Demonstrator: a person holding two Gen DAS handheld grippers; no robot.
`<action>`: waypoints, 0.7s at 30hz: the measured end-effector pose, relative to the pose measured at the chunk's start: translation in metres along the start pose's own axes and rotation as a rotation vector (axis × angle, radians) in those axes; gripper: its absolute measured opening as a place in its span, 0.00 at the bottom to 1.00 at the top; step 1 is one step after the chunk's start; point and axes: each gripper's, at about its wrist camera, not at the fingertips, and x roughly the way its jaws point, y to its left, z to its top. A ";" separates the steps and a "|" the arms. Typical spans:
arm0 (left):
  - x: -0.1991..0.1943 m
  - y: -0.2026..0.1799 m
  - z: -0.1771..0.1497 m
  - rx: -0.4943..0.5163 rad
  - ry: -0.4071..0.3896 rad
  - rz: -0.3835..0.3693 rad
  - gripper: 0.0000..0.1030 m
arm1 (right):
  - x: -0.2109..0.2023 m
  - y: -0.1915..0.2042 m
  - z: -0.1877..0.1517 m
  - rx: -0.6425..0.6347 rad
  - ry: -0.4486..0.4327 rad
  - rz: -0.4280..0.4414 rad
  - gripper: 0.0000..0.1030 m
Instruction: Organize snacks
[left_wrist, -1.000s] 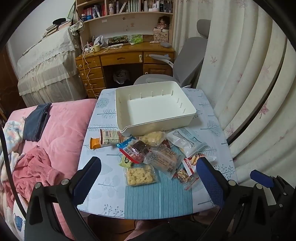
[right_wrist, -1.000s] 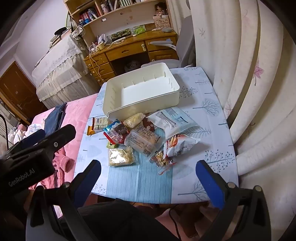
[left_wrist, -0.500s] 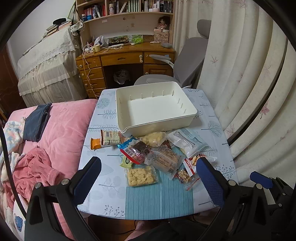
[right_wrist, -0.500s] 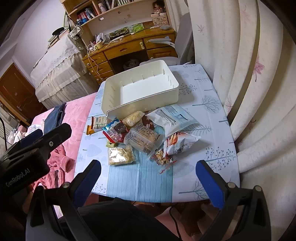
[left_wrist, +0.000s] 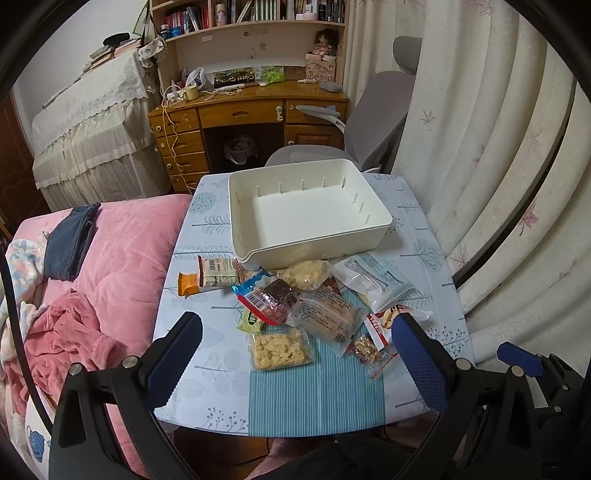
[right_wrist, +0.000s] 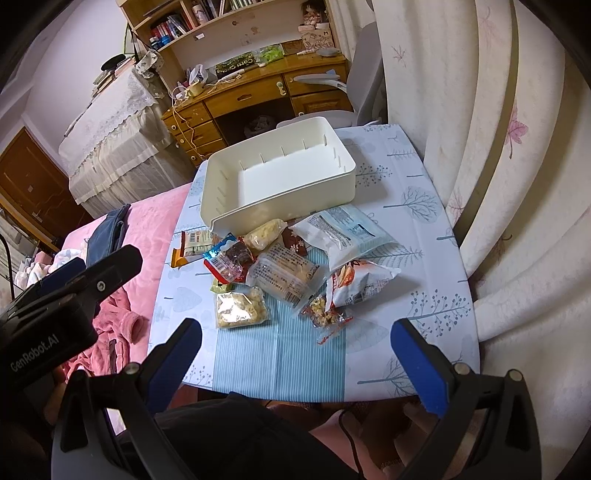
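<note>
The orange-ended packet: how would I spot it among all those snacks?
Start at the white bin on the small table. Just before the bin's near-left corner, at the pile's left edge nearest the pink bed, lies the orange-ended packet. Only it has a solid orange end and a barcode on a pale label, and it is opaque, not clear.

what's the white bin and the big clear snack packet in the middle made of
White bin: probably rigid moulded plastic, matte, with smooth thick walls and moulded slots inside. Clear snack packet: thin glossy plastic film; it crinkles, glints, and shows the pale snack inside through it.
</note>
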 end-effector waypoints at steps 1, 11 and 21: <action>0.001 0.000 -0.001 -0.002 0.005 0.000 0.99 | -0.001 0.000 0.001 -0.001 0.001 -0.001 1.00; 0.003 0.010 0.004 -0.007 0.020 0.036 0.99 | 0.006 0.000 -0.003 0.008 0.006 -0.009 1.00; 0.008 0.036 0.007 -0.024 0.049 -0.019 0.99 | 0.008 0.010 -0.005 0.062 0.001 -0.041 1.00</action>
